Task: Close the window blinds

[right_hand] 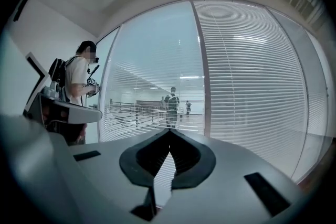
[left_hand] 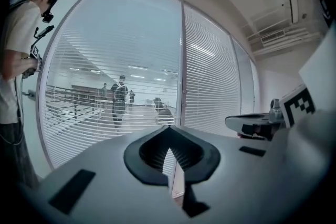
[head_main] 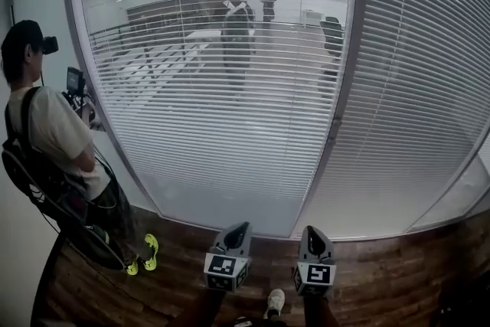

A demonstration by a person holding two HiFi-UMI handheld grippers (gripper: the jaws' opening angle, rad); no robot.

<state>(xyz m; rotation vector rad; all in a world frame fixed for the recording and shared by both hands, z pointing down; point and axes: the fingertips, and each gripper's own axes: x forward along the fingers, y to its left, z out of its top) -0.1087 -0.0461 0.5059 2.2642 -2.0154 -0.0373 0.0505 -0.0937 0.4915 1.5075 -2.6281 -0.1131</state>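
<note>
Head view: left gripper (head_main: 239,227) and right gripper (head_main: 311,230), clenched empty, face light, easily bent blinds (head_main: 230,126), likely safest worked by their control.

The left gripper (head_main: 239,230) and the right gripper (head_main: 311,233) are side by side and point forward. The jaws of both are together and empty.

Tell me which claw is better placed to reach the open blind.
Left, probably. The left claw sits below the open blind; the right claw lines up with the post beside the closed blind. Both are shut, empty and touching neither blind.
</note>
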